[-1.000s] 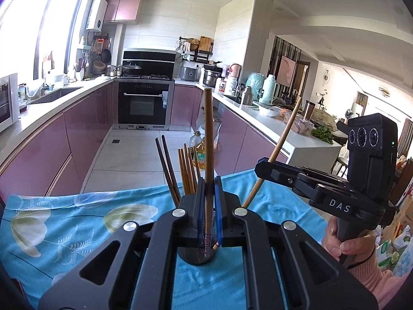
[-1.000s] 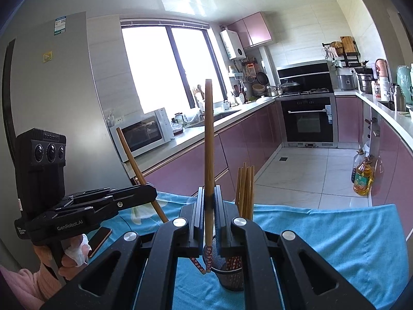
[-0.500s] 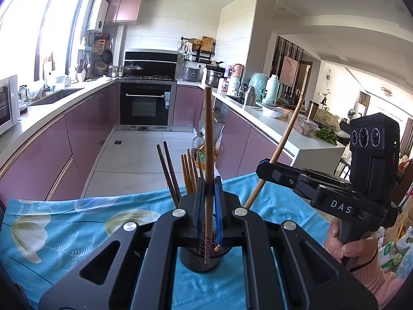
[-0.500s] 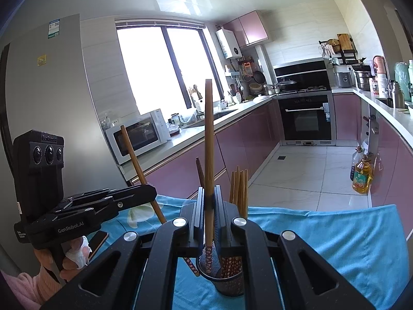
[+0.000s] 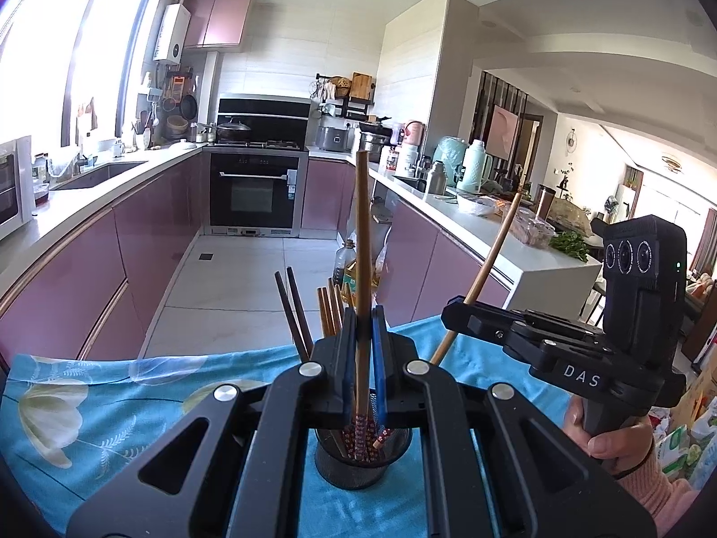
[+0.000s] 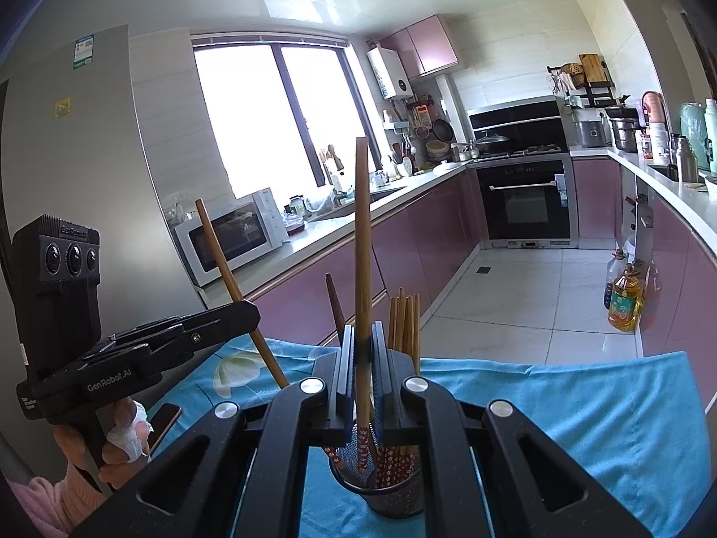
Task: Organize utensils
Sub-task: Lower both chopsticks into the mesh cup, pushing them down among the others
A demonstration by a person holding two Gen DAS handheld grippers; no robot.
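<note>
While the left gripper (image 5: 364, 358) is clamped on one upright chopstick (image 5: 362, 242), that chopstick's patterned tip already dips inside the black mesh holder (image 5: 358, 462), where dark and tan chopsticks (image 5: 329, 314) stand at the holder's far rim.

From the right wrist, the right gripper (image 6: 364, 372) pinches its own chopstick (image 6: 363, 242), tip just over the holder. Both await release; then, apparently, little remains on the blue cloth (image 6: 582, 412).

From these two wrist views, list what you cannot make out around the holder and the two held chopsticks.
- Left wrist view: the holder's near rim and the left chopstick's lower shaft, hidden by the left gripper.
- Right wrist view: the right chopstick's tip inside the holder, hidden by the right gripper.
- Both views: the tablecloth's near part, behind gripper bodies.
</note>
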